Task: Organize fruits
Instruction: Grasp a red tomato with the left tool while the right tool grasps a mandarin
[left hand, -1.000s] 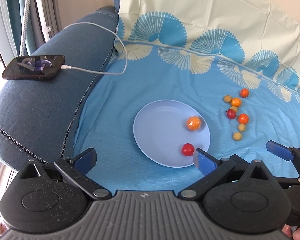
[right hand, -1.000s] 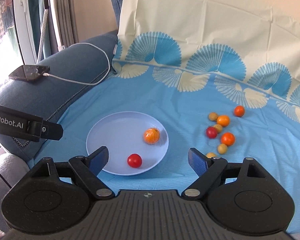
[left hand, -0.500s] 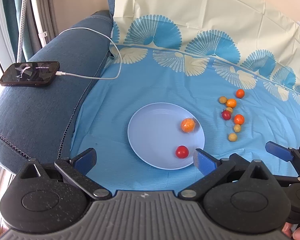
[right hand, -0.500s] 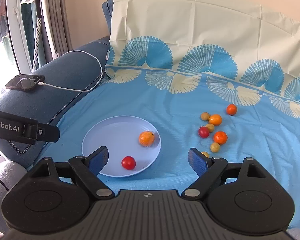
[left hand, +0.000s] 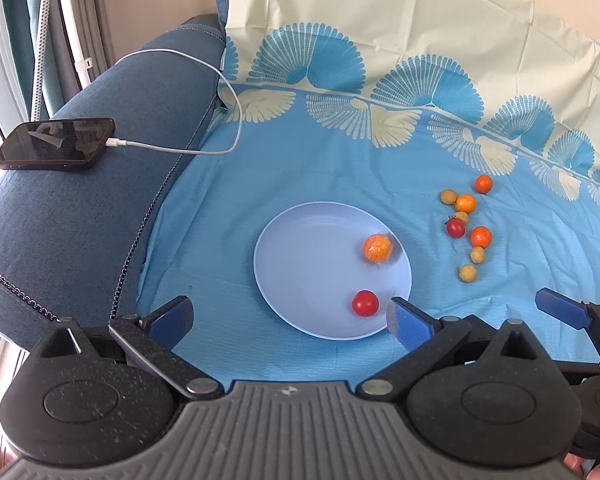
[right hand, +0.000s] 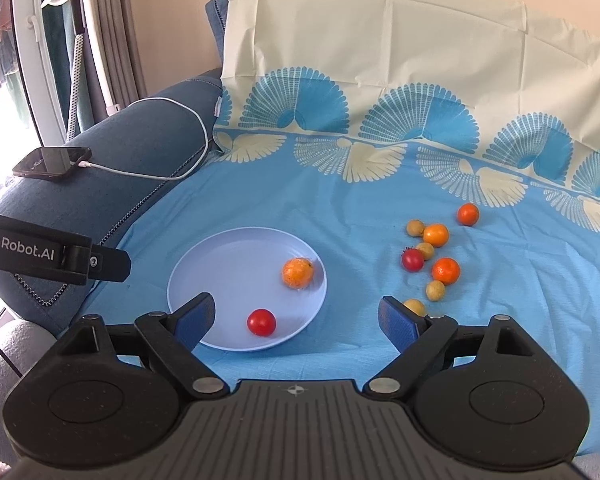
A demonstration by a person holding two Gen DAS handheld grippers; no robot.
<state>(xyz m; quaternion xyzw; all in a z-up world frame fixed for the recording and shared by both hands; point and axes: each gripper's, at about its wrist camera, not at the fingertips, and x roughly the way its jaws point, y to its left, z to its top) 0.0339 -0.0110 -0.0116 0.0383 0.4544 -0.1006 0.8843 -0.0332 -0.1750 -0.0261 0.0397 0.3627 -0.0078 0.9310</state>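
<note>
Between the earlier frames and this one the view from both wrists has pulled back and lifted a little, so the round pale-blue plastic plate (right hand: 188, 268) sits lower and smaller in the picture, and the jaws of the right gripper (right hand: 296, 320) have just been opening further, with nothing between them. The fruits themselves lie where they lay.

Both tongs stand spread and empty. The left gripper (left hand: 290, 316) hangs over the near edge of the plate with its blue pads wide apart; the right one is likewise wide, its pads framing the plate's near rim without touching it.

On the plate rest two pieces: a small red cherry tomato (right hand: 261, 322) near the front rim and a dimpled orange fruit (right hand: 297, 273) toward the right side, well apart from each other. The rest is a loose cluster on the blue fan-patterned cloth (right hand: 340, 208) to the right of the plate: three smooth orange fruits, one dark red fruit (right hand: 412, 259) and several small yellowish round fruits, one of them half hidden behind the right gripper's pad. A black phone (left hand: 54, 149) with a white charging cable lies on the blue sofa arm, out of the way.

As a judgement, the sorting is at an early stage: two pieces placed, about nine left on the cloth, and no grip begun.
</note>
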